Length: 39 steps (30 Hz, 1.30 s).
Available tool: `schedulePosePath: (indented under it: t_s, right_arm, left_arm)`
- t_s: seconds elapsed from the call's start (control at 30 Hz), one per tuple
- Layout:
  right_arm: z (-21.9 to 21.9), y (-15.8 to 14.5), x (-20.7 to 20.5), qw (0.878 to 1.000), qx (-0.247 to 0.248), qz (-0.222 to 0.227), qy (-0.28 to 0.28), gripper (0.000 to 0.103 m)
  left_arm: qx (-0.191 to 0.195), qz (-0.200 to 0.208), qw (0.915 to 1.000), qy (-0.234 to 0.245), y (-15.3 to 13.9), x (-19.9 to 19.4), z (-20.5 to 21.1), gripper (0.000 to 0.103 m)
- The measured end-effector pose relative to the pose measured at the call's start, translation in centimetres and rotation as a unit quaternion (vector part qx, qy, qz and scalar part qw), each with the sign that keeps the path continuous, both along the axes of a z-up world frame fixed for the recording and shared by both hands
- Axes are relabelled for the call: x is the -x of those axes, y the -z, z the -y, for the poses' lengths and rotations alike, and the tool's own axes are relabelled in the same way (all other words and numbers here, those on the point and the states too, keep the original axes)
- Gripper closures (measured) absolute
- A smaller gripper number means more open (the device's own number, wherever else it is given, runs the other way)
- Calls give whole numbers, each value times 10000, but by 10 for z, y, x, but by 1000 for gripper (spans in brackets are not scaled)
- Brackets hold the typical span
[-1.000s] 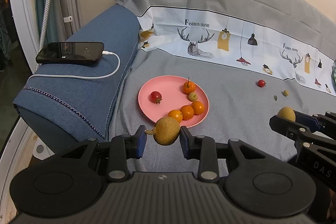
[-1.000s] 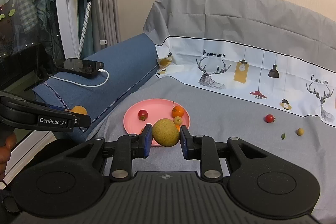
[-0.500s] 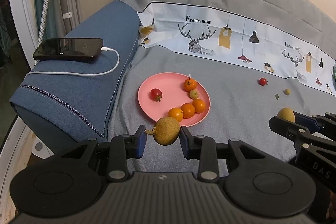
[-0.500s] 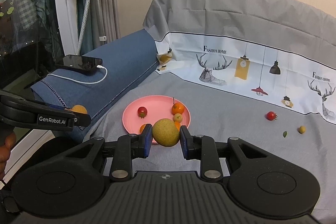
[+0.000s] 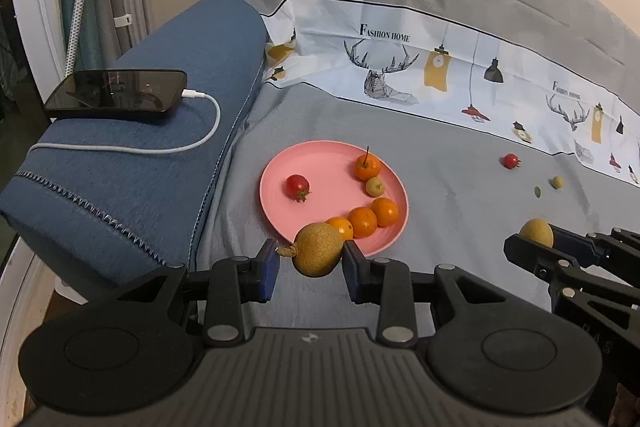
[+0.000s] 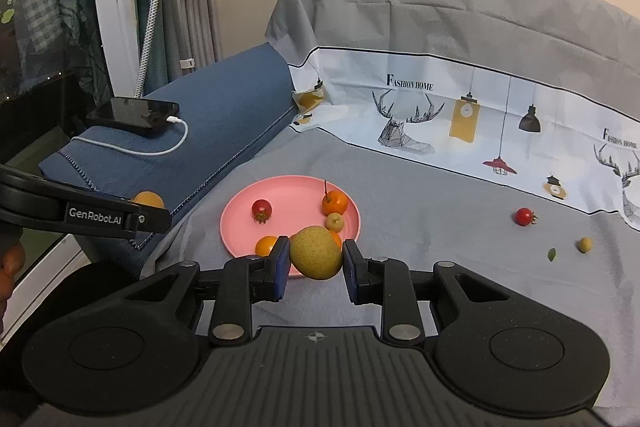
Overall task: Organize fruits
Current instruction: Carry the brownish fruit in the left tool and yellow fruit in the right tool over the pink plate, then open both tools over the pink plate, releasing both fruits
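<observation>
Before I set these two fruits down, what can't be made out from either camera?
- Oranges at the plate's near rim, right wrist view: partly hidden by the held fruit.
- Green speck on the cloth: too small to identify.
- Right gripper, left wrist view: cut off at the edge.

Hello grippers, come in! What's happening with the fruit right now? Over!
Left gripper shut on a tan fruit. Right gripper shut on a yellow-green fruit. Pink plate ahead, six fruits on it. Three bits loose on the grey cloth. Path clear.
</observation>
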State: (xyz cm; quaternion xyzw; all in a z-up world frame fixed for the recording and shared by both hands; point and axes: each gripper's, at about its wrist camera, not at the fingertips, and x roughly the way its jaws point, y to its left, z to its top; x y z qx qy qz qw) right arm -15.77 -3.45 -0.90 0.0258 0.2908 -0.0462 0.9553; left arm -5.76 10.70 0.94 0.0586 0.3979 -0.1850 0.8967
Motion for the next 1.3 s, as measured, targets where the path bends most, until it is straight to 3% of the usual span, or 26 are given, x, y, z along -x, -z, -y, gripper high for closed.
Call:
schedulePosePath:
  t_s: [0.4,0.93,1.3]
  right_arm:
    - [15,19,-59,9999,7,-54,-118,74]
    - [33,60,-141,9985,169,-369,-361,74]
    - [36,81,-174,9972,140,-546,-495,74]
  left_arm:
    - [-71,-63,9999,-75,17,-50,24,65]
    - [-291,-312,9991,-83,64,-118,53,65]
    - [-453,-403,9982,-11,90,-142,64,65]
